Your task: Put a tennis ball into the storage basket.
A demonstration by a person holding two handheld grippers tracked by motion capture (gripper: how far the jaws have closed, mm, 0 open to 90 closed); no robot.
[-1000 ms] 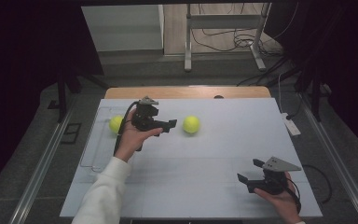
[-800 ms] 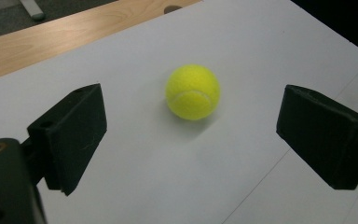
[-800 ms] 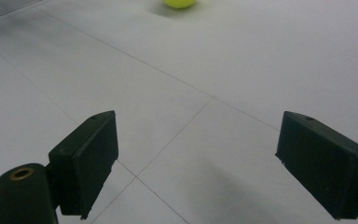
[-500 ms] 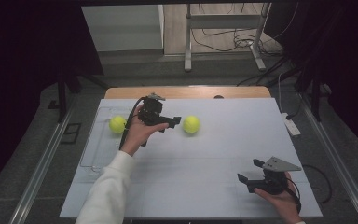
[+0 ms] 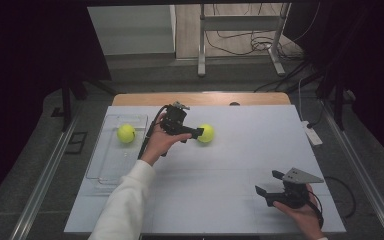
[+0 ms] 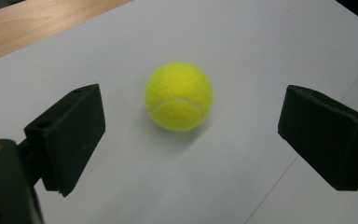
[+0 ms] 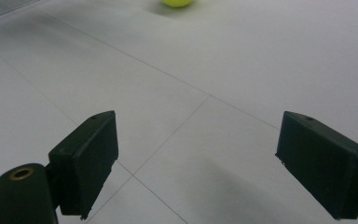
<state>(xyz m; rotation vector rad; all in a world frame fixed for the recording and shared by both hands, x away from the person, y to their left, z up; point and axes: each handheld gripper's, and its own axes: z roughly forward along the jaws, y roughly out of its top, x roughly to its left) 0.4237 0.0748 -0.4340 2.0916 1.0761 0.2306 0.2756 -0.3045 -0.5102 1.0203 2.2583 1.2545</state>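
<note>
- Yellow-green felt marks two tennis balls in the high view. One tennis ball (image 5: 206, 133) lies on the white table top (image 5: 230, 200) toward the far edge, a little left of the middle. The left gripper (image 5: 195, 133) is held level just beside it, jaw tips at the ball's left side and spread; they have just been opening, and the ball is not pressed between them. A second tennis ball (image 5: 126, 133) sits in the far end of a clear plastic tray (image 5: 105, 170) along the table's left edge. The right gripper (image 5: 265, 192) rests in the person's hand near the near right corner, jaws spread on nothing, well apart from both balls. A strip of bare wood (image 5: 200, 98) shows along the table's far edge.
- Left gripper view: the tennis ball (image 6: 179, 96) lies on the white surface ahead, centred between the two black pads (image 6: 70, 135) but beyond their tips, touching neither. Both pads stand wide apart. Bare wood (image 6: 37, 23) shows at the upper left.
- Right gripper view: both black pads (image 7: 86, 158) stand wide apart over the white surface with nothing between them. The lower part of a tennis ball (image 7: 177, 2) shows at the top edge, far off.
</note>
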